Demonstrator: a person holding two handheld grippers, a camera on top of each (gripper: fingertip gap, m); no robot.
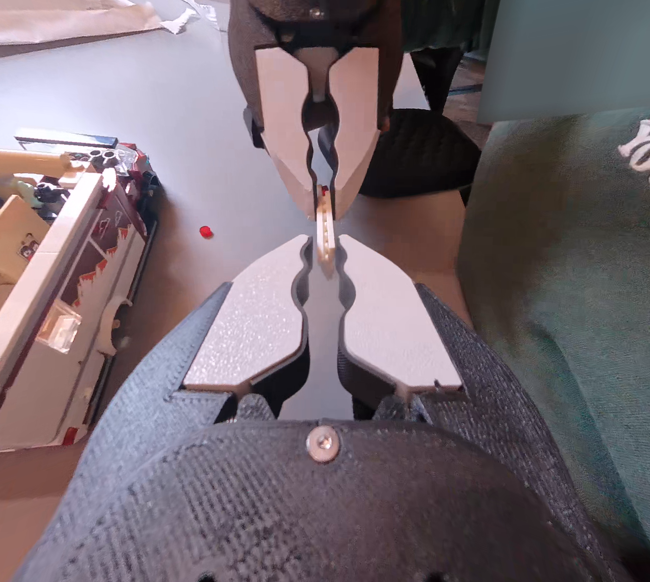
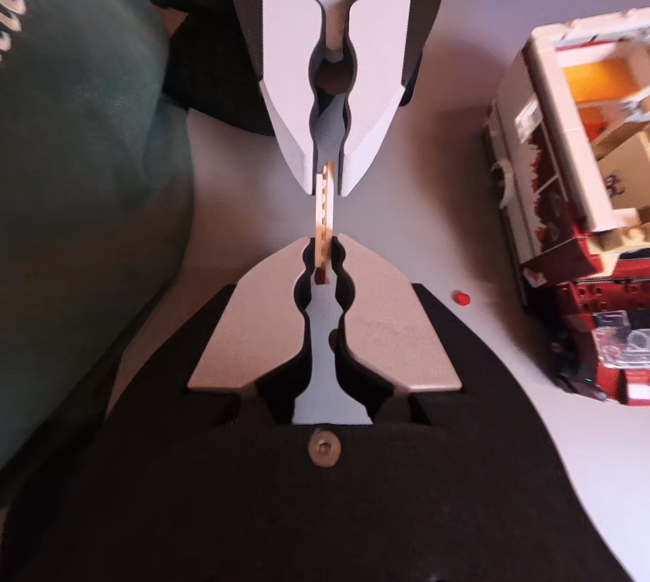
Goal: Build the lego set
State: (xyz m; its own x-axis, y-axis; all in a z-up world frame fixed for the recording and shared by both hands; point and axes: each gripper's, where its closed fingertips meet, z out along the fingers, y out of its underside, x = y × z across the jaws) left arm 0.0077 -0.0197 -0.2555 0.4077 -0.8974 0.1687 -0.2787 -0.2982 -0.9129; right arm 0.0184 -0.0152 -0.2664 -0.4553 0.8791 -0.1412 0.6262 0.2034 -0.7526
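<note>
The two grippers face each other tip to tip above a grey table. A thin strip of tan and white toy-brick plates spans between them, seen edge on, with a small red piece at its near end. My right gripper is shut on that end. In the left wrist view the strip runs from the right gripper to my left gripper. Its far end lies between the left pads, with a slim gap showing beside it. The left gripper also shows in the right wrist view.
A toy-brick building model in white, dark red and tan stands on the table to one side. A loose red round stud lies near it. A person's green sweatshirt is close by. White bags lie at the back.
</note>
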